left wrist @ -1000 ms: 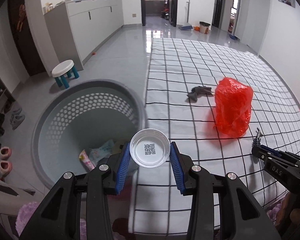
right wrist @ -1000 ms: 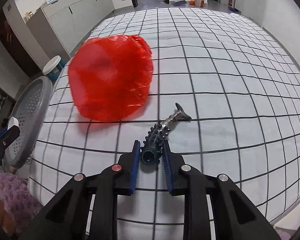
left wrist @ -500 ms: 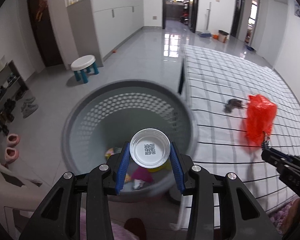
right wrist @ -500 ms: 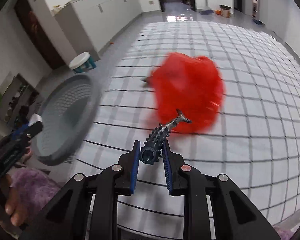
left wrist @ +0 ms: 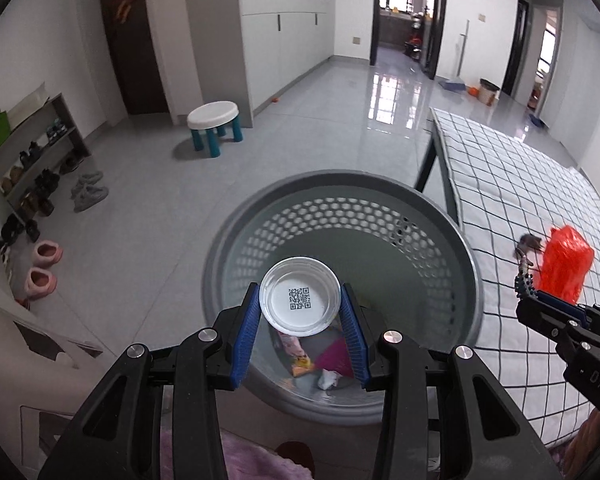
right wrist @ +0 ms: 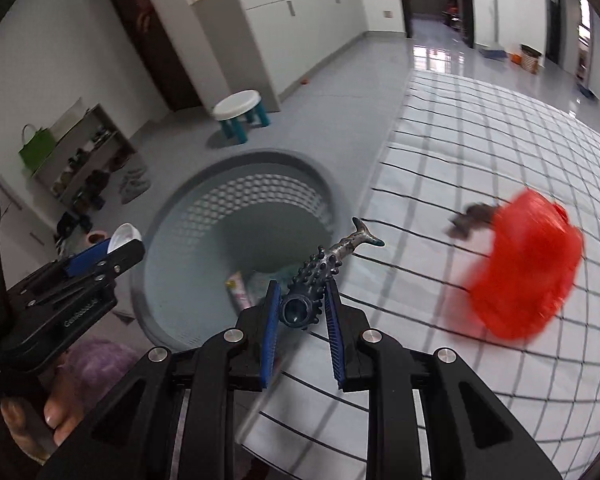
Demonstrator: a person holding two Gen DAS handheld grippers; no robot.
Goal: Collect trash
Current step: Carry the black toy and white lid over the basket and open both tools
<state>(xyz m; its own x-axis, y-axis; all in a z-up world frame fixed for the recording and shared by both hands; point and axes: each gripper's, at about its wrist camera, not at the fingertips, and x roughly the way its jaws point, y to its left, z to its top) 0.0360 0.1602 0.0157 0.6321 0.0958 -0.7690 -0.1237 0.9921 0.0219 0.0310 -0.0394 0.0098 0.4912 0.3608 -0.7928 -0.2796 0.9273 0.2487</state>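
Grey basket (left wrist: 340, 208) (contents partly hidden) sits below the left gripper (left wrist: 300, 312) clamping a cup (left wrist: 299, 302); the right gripper (right wrist: 302, 312) pinches a spiked toy (right wrist: 320, 276).

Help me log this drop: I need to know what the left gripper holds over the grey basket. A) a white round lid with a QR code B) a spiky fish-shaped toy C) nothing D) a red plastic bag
A: the left gripper is shut on the white round lid with a QR code, above the grey basket.
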